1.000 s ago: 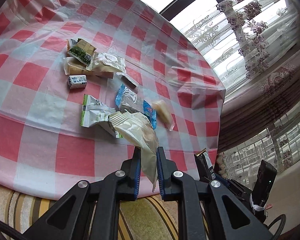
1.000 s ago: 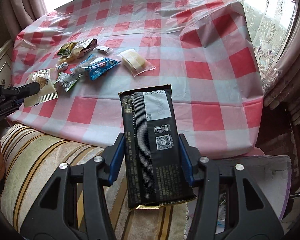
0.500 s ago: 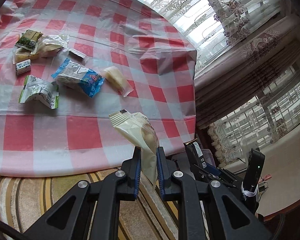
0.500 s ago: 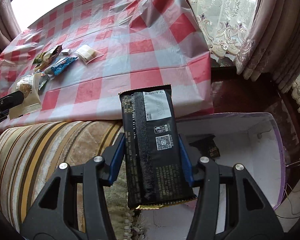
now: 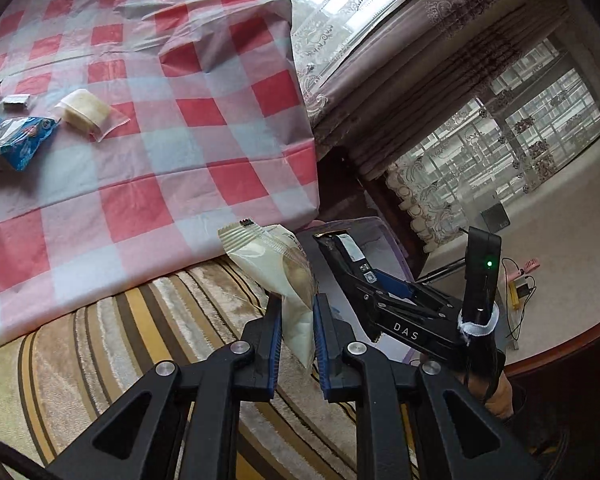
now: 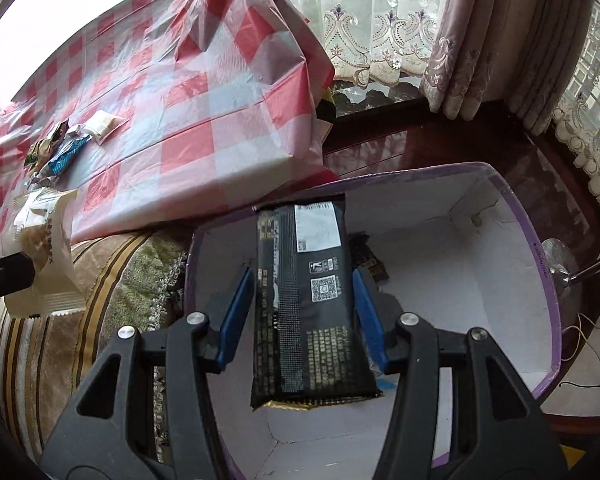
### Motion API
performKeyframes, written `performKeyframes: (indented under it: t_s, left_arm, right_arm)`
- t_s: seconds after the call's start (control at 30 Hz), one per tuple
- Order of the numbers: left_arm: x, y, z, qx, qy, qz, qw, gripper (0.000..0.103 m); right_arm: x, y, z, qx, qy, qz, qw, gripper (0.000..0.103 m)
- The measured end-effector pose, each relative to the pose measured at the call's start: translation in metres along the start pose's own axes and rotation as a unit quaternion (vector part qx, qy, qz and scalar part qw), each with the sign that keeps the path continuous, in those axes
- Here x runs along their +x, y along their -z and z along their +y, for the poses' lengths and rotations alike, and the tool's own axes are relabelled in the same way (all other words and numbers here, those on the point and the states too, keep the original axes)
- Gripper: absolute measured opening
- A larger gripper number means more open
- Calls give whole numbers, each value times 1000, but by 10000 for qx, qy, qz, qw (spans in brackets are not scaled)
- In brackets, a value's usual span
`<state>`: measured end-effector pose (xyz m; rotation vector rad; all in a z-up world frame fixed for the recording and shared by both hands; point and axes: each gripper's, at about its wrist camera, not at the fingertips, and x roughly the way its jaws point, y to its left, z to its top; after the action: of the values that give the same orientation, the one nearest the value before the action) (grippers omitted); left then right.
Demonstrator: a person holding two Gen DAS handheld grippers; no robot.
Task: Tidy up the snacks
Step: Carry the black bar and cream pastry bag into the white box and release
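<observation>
**Two packets in transit to the box; most snacks not yet moved**

Nearest you, your right gripper [image 6: 306, 312] is clamped on a flat black foil snack packet with a white label [image 6: 310, 296]. It hangs over the open white-lined cardboard box with a purple rim [image 6: 540, 264]. The packet is not yet released. At least one dark wrapper [image 6: 370, 262] already lies on the box floor, partly hidden behind the packet.

Your left gripper [image 5: 296, 334] is squeezed tight on a pale cream translucent pastry bag [image 5: 276, 268]. It sits above the striped brown-and-gold sofa cushion [image 5: 100, 352], short of the box.

Farther off, on the red-and-white checked plastic tablecloth [image 5: 204, 112], these items wait:
- a clear bag with a yellowish cake [image 5: 86, 110]
- a blue-and-white pouch [image 5: 14, 146]
- a small silver sachet [image 5: 16, 101]
- a cluster of dark and green wrappers [image 6: 46, 144] at the far edge, too small to count

Judgement: early to mid task. Two drops pending, several more trips left.
</observation>
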<state>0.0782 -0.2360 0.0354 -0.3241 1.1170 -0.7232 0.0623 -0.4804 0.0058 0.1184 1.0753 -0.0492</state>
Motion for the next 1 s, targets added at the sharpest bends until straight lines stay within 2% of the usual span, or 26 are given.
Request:
performKeyframes:
  t_s: [0.13,0.23,0.33,0.37,0.43,0.7,1.0]
  left_arm:
    - [16,3,-19,279,103,301,9991,16]
    - [29,8,-27,441,73,647,9969,21]
    - [29,8,-23,363,25,681,9970,30]
    - [27,8,-21,296,30,647,9975,36]
    - [23,7,-15,171,49,554,9983,41]
    - [7,3,0,-122,38,242,9996,41]
    - [-29,-3,43,-526,-498,-362,9967,41]
  right_arm:
    - [-2,0,-7,105,27,-35,9999,55]
    - [1,0,-6,103,27,25,9999,57]
    - [4,0,-4,95,4,54,9999,60]
    - [4,0,-2,81,1,59,9999,61]
    - [2,-1,0,43,-12,48,10000,61]
    - [-4,-7,34,-226,-207,-14,9995,64]
    - [-7,-13,87,-740,-415,14,9964,69]
